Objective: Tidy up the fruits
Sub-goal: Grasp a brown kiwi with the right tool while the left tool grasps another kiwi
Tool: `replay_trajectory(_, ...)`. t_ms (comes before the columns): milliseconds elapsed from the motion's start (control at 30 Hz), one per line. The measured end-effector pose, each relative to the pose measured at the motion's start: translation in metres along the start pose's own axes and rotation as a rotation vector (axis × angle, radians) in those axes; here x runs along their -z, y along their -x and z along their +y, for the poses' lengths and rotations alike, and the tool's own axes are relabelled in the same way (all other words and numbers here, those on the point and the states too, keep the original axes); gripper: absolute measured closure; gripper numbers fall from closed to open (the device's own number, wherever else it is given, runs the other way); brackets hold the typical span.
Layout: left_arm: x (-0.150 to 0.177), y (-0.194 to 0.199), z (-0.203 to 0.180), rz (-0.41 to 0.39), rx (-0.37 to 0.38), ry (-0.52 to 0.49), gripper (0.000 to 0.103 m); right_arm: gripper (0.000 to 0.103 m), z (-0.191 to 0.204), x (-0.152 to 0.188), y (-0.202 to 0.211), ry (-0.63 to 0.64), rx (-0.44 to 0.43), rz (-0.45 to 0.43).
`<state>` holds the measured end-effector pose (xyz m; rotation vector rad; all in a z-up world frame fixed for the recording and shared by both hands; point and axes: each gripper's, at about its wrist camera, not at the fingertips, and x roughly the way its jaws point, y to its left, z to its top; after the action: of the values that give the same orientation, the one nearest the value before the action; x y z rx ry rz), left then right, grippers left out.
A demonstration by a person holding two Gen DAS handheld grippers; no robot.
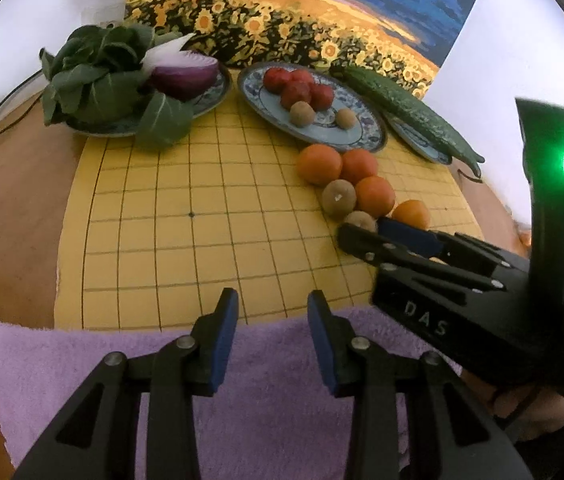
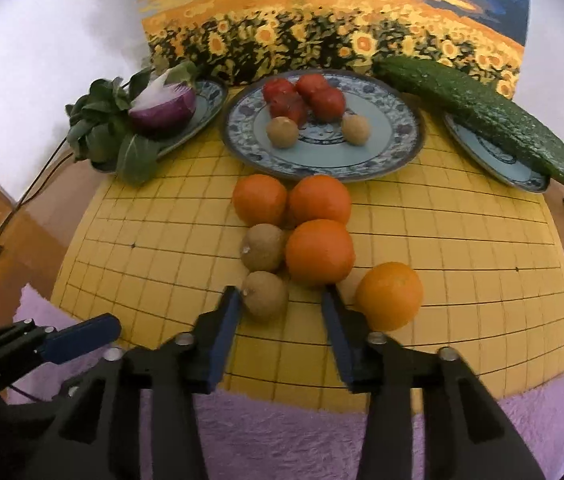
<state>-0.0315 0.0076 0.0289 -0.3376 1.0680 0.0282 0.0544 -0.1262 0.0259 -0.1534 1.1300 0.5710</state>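
Note:
Several oranges (image 2: 319,251) and two brown round fruits (image 2: 263,247) lie loose on the yellow grid board (image 2: 462,264). Behind them, a blue patterned plate (image 2: 402,148) holds several red fruits (image 2: 326,104) and two more brown fruits. My right gripper (image 2: 279,296) reaches down around the nearest brown fruit (image 2: 265,298). Its left pad is at the fruit's side, and its right pad stands apart from the fruit, close to an orange (image 2: 389,295). My left gripper (image 1: 271,304) hovers open over the purple towel (image 1: 81,360), with nothing between its fingers.
A plate at the back left carries leafy greens (image 1: 89,76) and half a red onion (image 1: 183,74). A cucumber (image 1: 406,112) lies across a plate at the back right. A sunflower painting (image 1: 282,12) leans on the wall. A cable (image 2: 33,184) runs along the left.

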Motion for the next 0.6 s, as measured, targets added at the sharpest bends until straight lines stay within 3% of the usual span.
replay_trajectory(67,-0.003,0.000,-0.002,-0.008,0.010,-0.004,0.066,0.079,-0.007,0.000,0.001,-0.011,-0.010,0.000)
replay_trajectory(200,-0.013,-0.005,-0.006,-0.024,0.064,-0.008,0.066,0.079,-0.024,0.006,0.007,-0.053,-0.021,0.002)
replay_trajectory(333,-0.033,-0.017,-0.012,-0.033,0.181,0.005,0.066,0.079,-0.040,0.012,0.013,-0.092,-0.013,0.003)
replay_trajectory(600,-0.051,-0.046,-0.028,0.002,0.132,-0.036,0.066,0.078,-0.063,0.018,0.019,-0.174,-0.001,-0.008)
